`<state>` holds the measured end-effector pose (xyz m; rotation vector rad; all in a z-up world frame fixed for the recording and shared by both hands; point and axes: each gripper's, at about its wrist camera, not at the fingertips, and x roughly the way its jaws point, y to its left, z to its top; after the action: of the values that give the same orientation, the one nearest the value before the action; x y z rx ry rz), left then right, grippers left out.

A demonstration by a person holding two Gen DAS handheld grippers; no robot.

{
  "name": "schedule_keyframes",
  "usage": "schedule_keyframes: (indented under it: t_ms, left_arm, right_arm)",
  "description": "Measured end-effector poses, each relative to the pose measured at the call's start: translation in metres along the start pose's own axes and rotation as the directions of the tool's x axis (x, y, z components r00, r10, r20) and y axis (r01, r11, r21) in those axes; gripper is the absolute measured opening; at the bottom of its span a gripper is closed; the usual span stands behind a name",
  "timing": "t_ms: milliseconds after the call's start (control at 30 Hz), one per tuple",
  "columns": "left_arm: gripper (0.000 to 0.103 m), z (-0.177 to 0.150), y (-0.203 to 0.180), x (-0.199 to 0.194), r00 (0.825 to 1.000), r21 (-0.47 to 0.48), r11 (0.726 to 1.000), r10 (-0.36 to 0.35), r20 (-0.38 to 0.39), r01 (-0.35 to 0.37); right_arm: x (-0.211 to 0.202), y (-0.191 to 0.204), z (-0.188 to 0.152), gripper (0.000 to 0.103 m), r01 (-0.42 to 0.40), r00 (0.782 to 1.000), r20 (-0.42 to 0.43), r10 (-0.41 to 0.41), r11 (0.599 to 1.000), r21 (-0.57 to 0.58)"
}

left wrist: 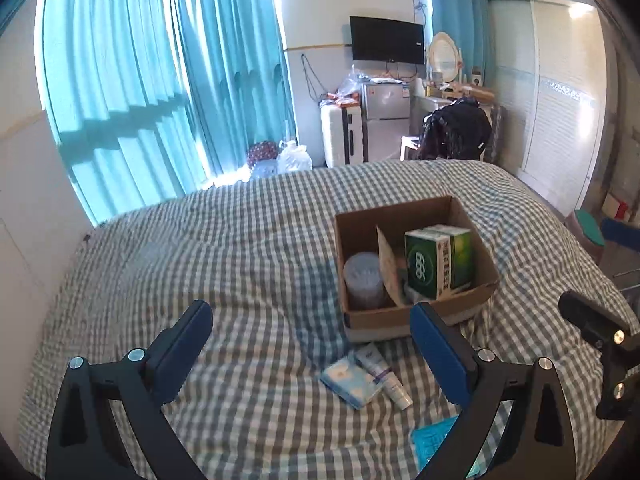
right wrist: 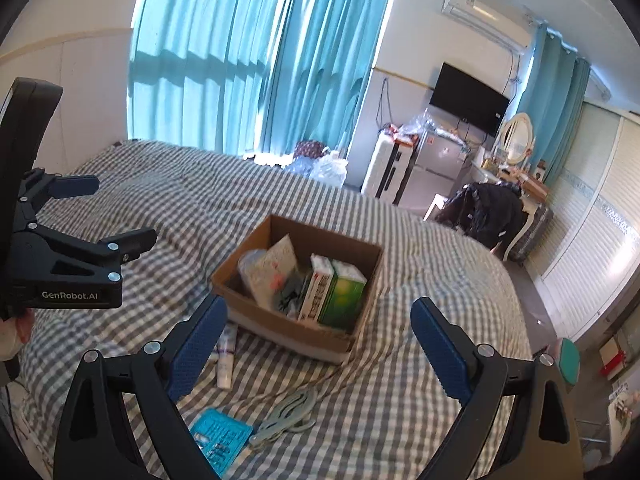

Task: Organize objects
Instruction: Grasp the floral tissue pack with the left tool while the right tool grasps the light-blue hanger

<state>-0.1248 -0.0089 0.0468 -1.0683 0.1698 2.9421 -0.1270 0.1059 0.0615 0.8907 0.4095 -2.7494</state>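
An open cardboard box (left wrist: 380, 316) (right wrist: 272, 320) sits on the checked bed cover (left wrist: 240, 260). Inside it stand a green carton (left wrist: 438, 260) (right wrist: 340, 296), a grey jar (left wrist: 362, 280) and a pale packet (left wrist: 388, 268). In front of the box lie a tissue pack (left wrist: 350, 382), a white tube (left wrist: 384, 372) (right wrist: 226, 356), a teal packet (left wrist: 434, 440) (right wrist: 220, 436) and a grey cord (right wrist: 288, 412). My left gripper (left wrist: 312, 316) (right wrist: 106, 212) is open and empty, hanging above the bed short of the box. My right gripper (right wrist: 320, 320) is open and empty too, near the box's front corner.
Turquoise curtains (left wrist: 160, 80) hang behind the bed. Beyond its far end stand a small fridge (left wrist: 386, 120), a wall TV (left wrist: 386, 40), a chair draped with a black garment (left wrist: 456, 128) and a white wardrobe (left wrist: 560, 100). A hand (right wrist: 16, 328) shows at the left edge.
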Motion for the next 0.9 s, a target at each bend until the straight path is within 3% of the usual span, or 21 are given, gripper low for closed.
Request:
schedule_keyframes:
  t_ms: [100, 400, 733, 900]
  left_arm:
    - [0.101, -0.018, 0.003, 0.014, 0.999, -0.049, 0.999, -0.021, -0.029, 0.02]
    - [0.101, -0.065, -0.007, 0.07, 0.991, -0.066, 0.998, -0.014, -0.136, 0.005]
    - [0.101, -0.109, -0.032, 0.126, 0.96, -0.004, 1.0, -0.009, -0.28, 0.008]
    - [0.101, -0.119, -0.038, 0.134, 0.954, 0.032, 0.999, 0.014, -0.301, -0.005]
  right_arm:
    - [0.016, 0.008, -0.017, 0.094, -0.015, 0.999, -0.046, 0.016, 1.0, 0.01]
    - [0.077, 0.014, -0.068, 0.094, -0.022, 0.981, -0.193, 0.035, 0.997, 0.069]
    - [0.132, 0.006, -0.123, 0.094, 0.0, 0.931, -0.363, 0.046, 0.992, 0.128]
    - [0.149, 0.02, -0.14, 0.09, -0.024, 0.902, -0.427, 0.064, 0.995, 0.099]
